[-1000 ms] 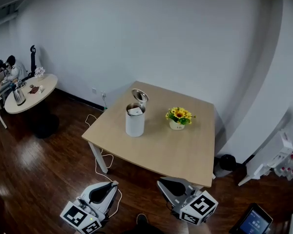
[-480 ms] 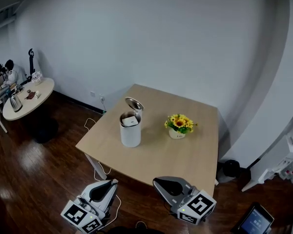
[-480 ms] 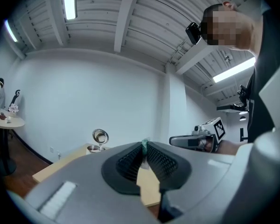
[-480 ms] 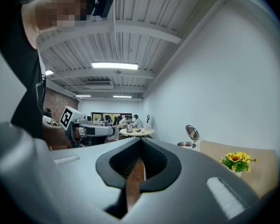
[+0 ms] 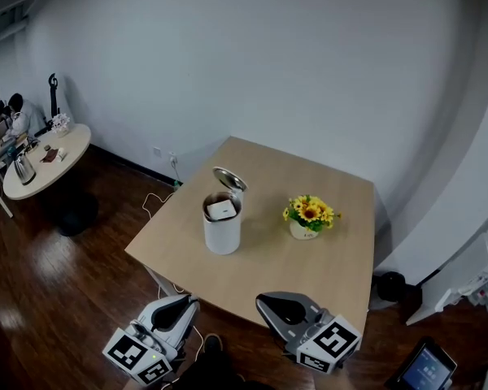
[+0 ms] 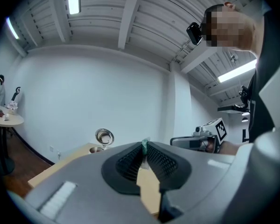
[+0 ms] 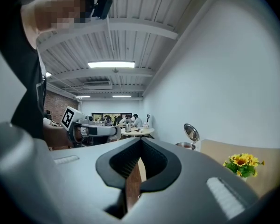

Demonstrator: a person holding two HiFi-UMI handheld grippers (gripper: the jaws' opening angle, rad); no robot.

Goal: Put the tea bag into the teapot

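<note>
Tongs of the left gripper (image 6: 143,147) and of the right gripper (image 7: 140,143) are both pressed together on nothing, held low in front of the near edge of the pale wooden surface (image 5: 309,270), well short of anything on it. A green fleck showing past the left tips looks to be the flowers beyond rather than something held. Further in, the white teapot (image 5: 222,236) stands upright towards the surface's left side with its lid (image 5: 228,178) hinged up at the back. The tea bag (image 5: 221,210) appears as a pale square lying in the open mouth; how deep it sits cannot be told from above. By that reading the drop is made and the step in hand is a clean retreat, best taken low and straight back, clear of the surface edge, so the teapot is not jarred. Should the bag need seating, the better approach would be from above and in front, away from the raised lid, with only the tips dipping into the mouth. To the teapot's right, apart from it, sits a small pot of yellow flowers (image 5: 309,216), worth a wide berth. Far off at left, a round surface (image 5: 41,162) stands by the white wall
</note>
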